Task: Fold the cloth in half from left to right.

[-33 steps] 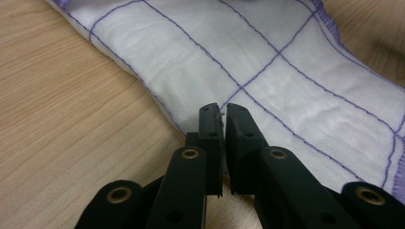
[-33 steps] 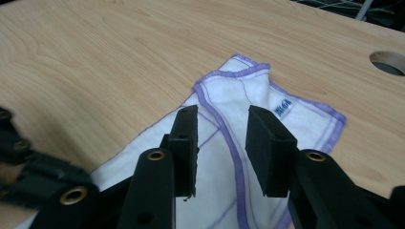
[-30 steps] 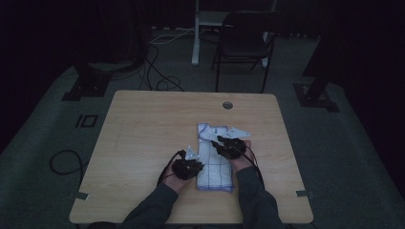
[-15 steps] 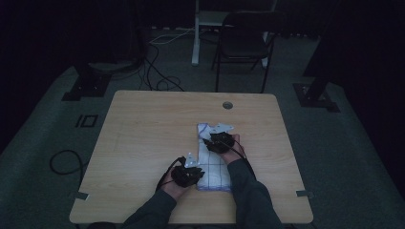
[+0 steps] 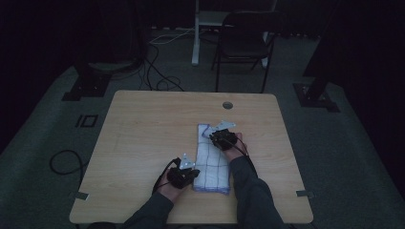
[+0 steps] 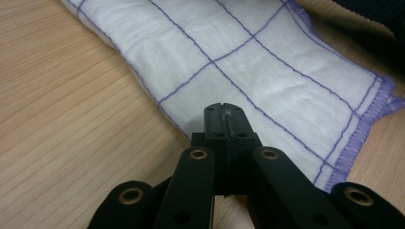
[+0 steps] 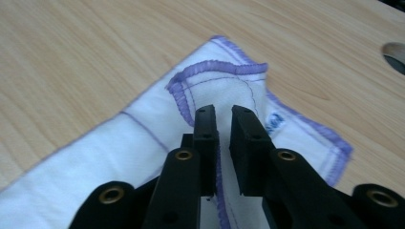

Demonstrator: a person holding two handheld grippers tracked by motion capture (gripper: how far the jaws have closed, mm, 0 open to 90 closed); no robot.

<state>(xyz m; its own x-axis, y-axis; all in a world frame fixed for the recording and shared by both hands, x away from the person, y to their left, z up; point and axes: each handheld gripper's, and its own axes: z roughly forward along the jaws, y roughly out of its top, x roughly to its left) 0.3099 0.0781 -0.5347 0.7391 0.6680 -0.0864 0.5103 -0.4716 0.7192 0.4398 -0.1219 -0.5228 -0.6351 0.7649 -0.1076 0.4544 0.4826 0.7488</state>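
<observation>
Folding the cloth: our left gripper is clamped on its edge, our right gripper has just been closing over the far hem; next, lift together.

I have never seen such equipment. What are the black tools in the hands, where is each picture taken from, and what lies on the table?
A person holds a handheld two-jaw clamp in each hand. One camera looks down from above; one rides on each clamp. On the light wooden table lies a folded white cloth with purple grid lines. The left gripper is shut at the cloth's long edge; whether it pinches fabric is unclear. The right gripper has just been closing over a purple hem, a narrow gap remaining.
</observation>
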